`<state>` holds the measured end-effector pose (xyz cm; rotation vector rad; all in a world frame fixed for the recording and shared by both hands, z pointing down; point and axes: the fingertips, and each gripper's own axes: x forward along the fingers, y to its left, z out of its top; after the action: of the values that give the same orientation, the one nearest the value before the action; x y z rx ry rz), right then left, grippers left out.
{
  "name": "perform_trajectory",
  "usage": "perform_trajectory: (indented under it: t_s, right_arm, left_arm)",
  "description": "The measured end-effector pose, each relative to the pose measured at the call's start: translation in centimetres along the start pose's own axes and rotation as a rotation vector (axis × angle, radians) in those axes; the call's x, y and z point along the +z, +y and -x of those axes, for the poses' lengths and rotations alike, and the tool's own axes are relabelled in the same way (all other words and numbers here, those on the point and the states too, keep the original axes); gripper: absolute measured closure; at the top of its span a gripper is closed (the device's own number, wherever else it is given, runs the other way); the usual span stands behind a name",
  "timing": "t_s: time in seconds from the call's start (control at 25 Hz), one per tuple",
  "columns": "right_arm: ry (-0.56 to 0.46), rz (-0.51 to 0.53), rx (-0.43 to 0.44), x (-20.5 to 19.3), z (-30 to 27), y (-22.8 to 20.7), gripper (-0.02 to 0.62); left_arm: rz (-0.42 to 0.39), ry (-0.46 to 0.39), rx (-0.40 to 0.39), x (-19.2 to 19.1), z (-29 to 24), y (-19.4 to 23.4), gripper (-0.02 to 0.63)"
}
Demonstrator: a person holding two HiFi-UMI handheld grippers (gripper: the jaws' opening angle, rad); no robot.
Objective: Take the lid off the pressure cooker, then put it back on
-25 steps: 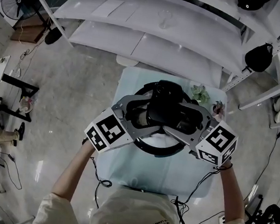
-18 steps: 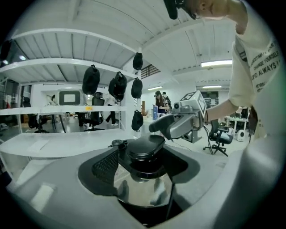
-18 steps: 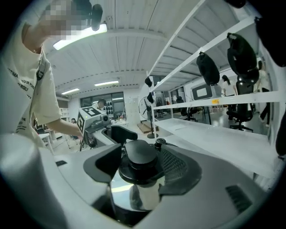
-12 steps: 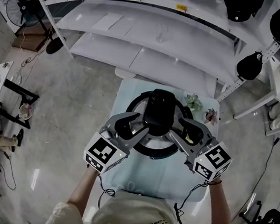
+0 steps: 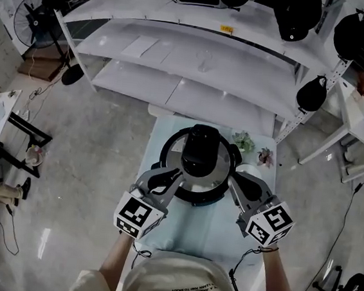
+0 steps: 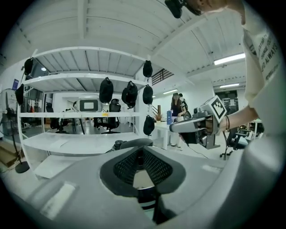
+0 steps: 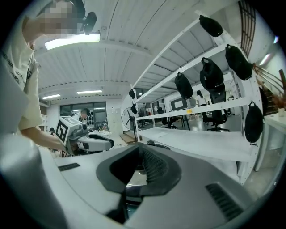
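Observation:
The pressure cooker point(image 5: 196, 187) stands on the small pale table point(image 5: 192, 236), its lid on and the black lid handle point(image 5: 199, 151) on top. My left gripper point(image 5: 175, 174) sits at the cooker's near left rim and my right gripper point(image 5: 233, 179) at its near right rim, both drawn back from the handle. The jaws of both have just been closing and now stand shut with nothing between them. The left gripper view shows its own closed jaws point(image 6: 144, 156) and the right gripper point(image 6: 199, 127) across from it. In the right gripper view its jaws point(image 7: 142, 159) are together.
White shelves point(image 5: 197, 66) run behind the table, with dark helmets point(image 5: 311, 94) hanging at their right end. Two small plants point(image 5: 242, 141) point(image 5: 265, 158) stand on the table's far right corner. A fan point(image 5: 30, 19) is at the far left. Cables trail near the table's front.
Both grippers were open on either side of the lid handle; they have pulled back towards me, lifted a little and shut empty. The lid stays on the cooker.

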<state>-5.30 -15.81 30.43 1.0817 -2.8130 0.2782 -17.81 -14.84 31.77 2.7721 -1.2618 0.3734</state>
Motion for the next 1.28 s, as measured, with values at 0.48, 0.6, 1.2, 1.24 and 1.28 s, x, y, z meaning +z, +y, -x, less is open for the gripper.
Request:
perform_trajectory:
  t_s: [0.48,0.6,1.2,1.24,1.28]
  right_arm:
    - [-0.068,0.011,-0.080,0.9,4.4,1.4,0.589]
    - [-0.094,0.006,-0.102,1.4,5.5,1.5,0.589]
    - [-0.217,-0.059,-0.191,3.1,10.2,1.2,0.591]
    - [-0.218,-0.056,-0.191,3.0,10.3,1.2,0.591]
    - [-0.219,-0.053,-0.191,3.0,10.3,1.2,0.591]
  left_arm:
    - [0.018,-0.068,0.066,1.8,3.3,-1.9,0.580]
    - [0.025,-0.091,0.073,2.3,4.0,-2.3,0.581]
    - [0.020,-0.170,0.173,3.7,7.2,-3.2,0.581]
    - [0.022,-0.173,0.178,3.7,7.3,-3.2,0.581]
    - [0.026,-0.175,0.183,3.7,7.4,-3.2,0.580]
